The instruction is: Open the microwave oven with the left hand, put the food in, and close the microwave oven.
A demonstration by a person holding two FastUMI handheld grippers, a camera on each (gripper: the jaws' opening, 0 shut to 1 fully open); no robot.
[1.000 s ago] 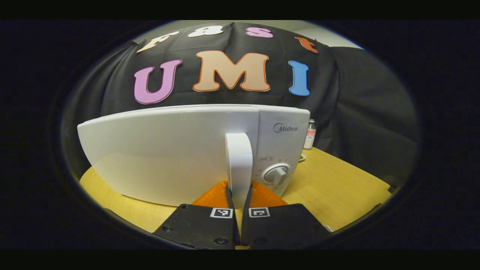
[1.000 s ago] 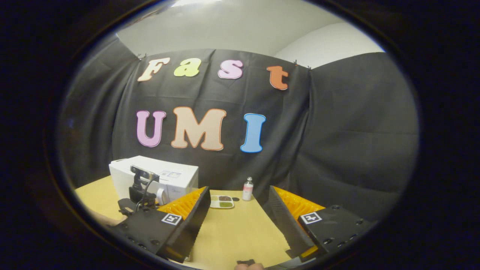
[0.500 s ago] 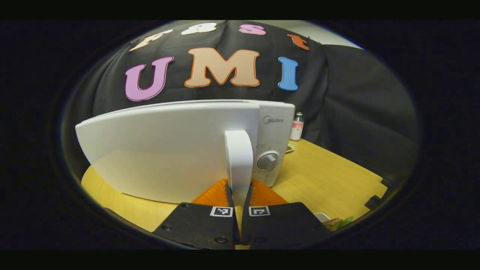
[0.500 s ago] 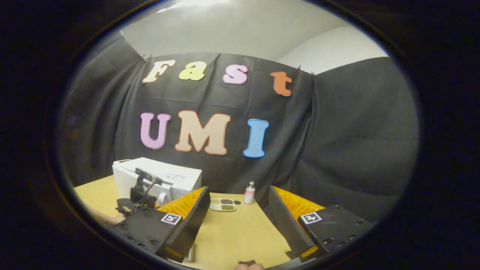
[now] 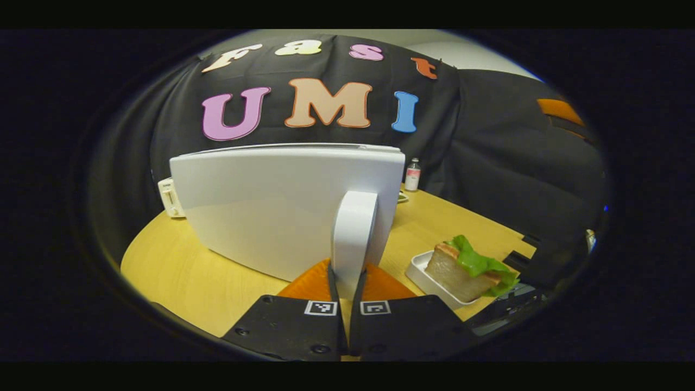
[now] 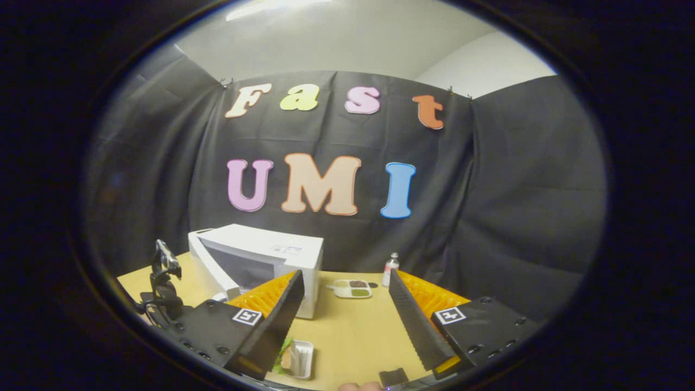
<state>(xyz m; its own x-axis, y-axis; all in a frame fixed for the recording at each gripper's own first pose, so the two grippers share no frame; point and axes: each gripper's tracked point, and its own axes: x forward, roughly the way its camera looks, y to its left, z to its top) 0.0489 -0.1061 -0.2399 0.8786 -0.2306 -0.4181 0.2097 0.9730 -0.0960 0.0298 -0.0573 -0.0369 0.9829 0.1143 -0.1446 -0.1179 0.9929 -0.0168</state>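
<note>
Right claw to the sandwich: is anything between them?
Nothing. In the right gripper view, the open right claw hangs above bare table; the sandwich in its white tray sits just below its left finger.

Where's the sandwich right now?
The sandwich sits in a small white tray on the table, just right of the open microwave door in the left gripper view.
</note>
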